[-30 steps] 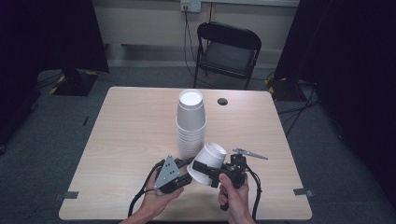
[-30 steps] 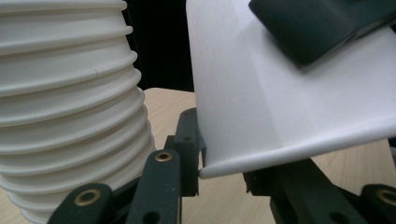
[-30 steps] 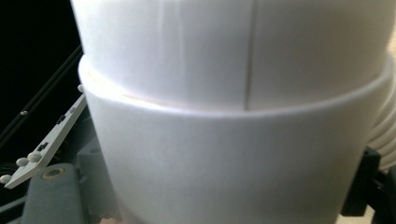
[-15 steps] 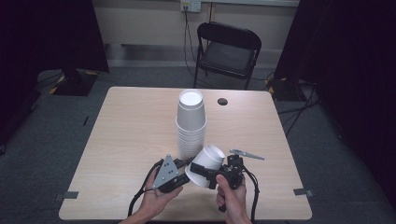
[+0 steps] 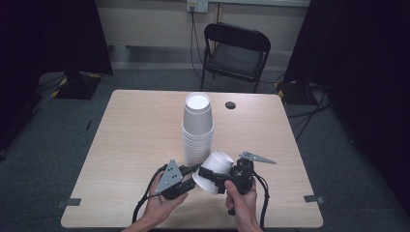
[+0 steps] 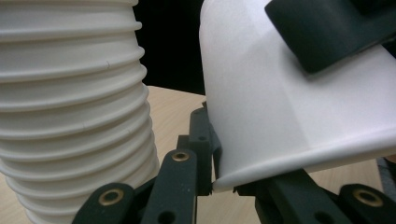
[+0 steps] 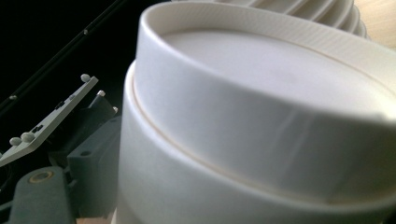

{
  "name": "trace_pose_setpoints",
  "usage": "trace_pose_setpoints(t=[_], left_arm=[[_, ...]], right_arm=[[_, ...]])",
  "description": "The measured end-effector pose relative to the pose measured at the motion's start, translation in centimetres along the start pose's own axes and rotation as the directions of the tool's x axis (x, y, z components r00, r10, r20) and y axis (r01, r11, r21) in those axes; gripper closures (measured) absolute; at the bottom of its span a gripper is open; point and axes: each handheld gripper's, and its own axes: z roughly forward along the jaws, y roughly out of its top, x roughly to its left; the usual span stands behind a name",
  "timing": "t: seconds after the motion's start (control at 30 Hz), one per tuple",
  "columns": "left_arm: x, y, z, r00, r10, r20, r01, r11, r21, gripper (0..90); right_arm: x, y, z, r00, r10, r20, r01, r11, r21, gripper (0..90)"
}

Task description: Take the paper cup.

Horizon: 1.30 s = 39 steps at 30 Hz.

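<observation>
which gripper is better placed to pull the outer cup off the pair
Left, probably: the left gripper pinches the rim of the tilted cup, its jaws just closing, while the right gripper grips its body.

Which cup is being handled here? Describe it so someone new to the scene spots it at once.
Start at the wooden table and find the tall stack of white cups at its middle. Just in front of it, the handled cup sits between the two grippers. Unlike the upright stack, it is separate and tilted on its side.

Table evenly lit, surroundings dark; close gripper views blurred.
</observation>
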Motion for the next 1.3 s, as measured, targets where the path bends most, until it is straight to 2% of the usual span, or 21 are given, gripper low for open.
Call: trace_pose_setpoints(t=[0.23, 0.4, 0.63, 0.73, 0.8, 1.03, 1.07, 1.13, 1.3], left_arm=[[0.1, 0.3, -0.3, 1.0, -0.001, 0.007, 0.001, 1.0, -0.007, 82.3], [-0.1, 0.1, -0.3, 0.9998, 0.007, 0.02, -0.007, 1.0, 0.002, 82.5], [-0.2, -0.2, -0.2, 0.9989, -0.022, 0.042, 0.02, 0.9988, 0.044, 82.6], [-0.5, -0.2, -0.4, 0.9983, -0.025, 0.053, 0.022, 0.9975, 0.067, 82.6], [-0.6, -0.1, -0.6, 0.9971, -0.04, 0.064, 0.035, 0.996, 0.082, 82.6], [-0.1, 0.3, -1.1, 0.9928, -0.09, 0.078, 0.078, 0.9862, 0.146, 82.7], [-0.1, 0.4, -1.2, 0.9915, -0.107, 0.075, 0.095, 0.9848, 0.145, 82.9], [0.1, 0.5, -1.3, 0.9902, -0.116, 0.077, 0.103, 0.9822, 0.157, 83.2], [0.7, 0.9, -1.7, 0.9841, -0.156, 0.085, 0.136, 0.9693, 0.205, 83.6]], right_arm=[[-0.2, 0.4, -0.1, 0.9995, -0.003, -0.033, 0.003, 1.0, 0.004, 12.6], [-0.1, 0.9, -0.5, 0.9999, 0.005, -0.013, -0.005, 1.0, -0.018, 13.5], [-0.6, 1.3, -1.0, 1.0, 0.004, 0.002, -0.004, 1.0, -0.027, 13.6], [-0.6, 1.6, -1.1, 0.9997, -0.011, 0.022, 0.012, 0.999, -0.029, 14.2], [-0.5, 1.9, -1.3, 0.9996, -0.024, 0.012, 0.025, 0.999, -0.042, 13.8], [0.1, 2.4, -1.8, 0.997, -0.073, -0.026, 0.071, 0.995, -0.065, 13.8], [0.1, 2.4, -1.8, 0.9966, -0.077, -0.031, 0.075, 0.995, -0.061, 13.8], [0.1, 2.3, -1.6, 0.9968, -0.072, -0.036, 0.07, 0.996, -0.051, 13.9], [0.0, 2.3, -1.6, 0.9965, -0.076, -0.034, 0.074, 0.996, -0.048, 14.0]])
